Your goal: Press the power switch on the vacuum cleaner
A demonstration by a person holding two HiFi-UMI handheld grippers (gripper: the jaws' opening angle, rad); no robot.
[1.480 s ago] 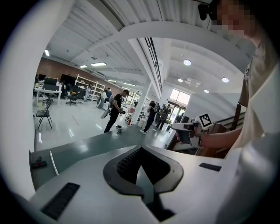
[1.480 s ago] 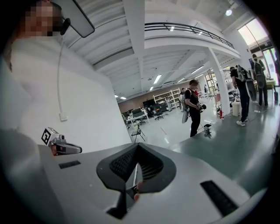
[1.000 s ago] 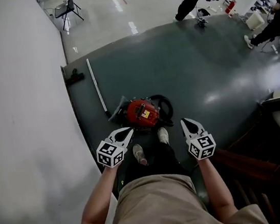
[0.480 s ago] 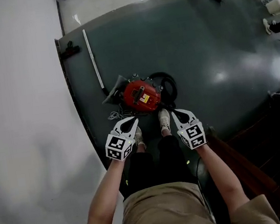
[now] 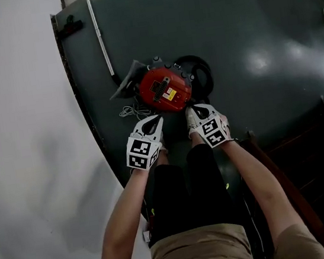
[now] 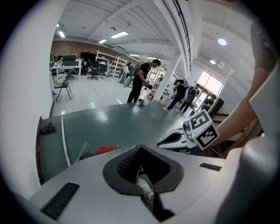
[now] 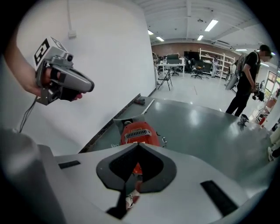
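The vacuum cleaner [image 5: 164,89] sits on the floor mat [image 5: 243,24] just ahead of your feet, near the mat's left edge. Its tube [image 5: 100,36] lies behind it to the left, and its hose [image 5: 202,75] coils at its right. Your left gripper [image 5: 156,119] and right gripper [image 5: 198,109] hang side by side just before it.

My left tool [image 5: 156,119] and right tool [image 5: 194,110] are white, marker cubes [image 5: 142,152] black-and-white; tan shirt [image 5: 197,252], black trousers [image 5: 183,195].

Left tool [image 5: 157,119] and right tool [image 5: 193,109] dropped toward the vacuum cleaner [image 5: 164,89].
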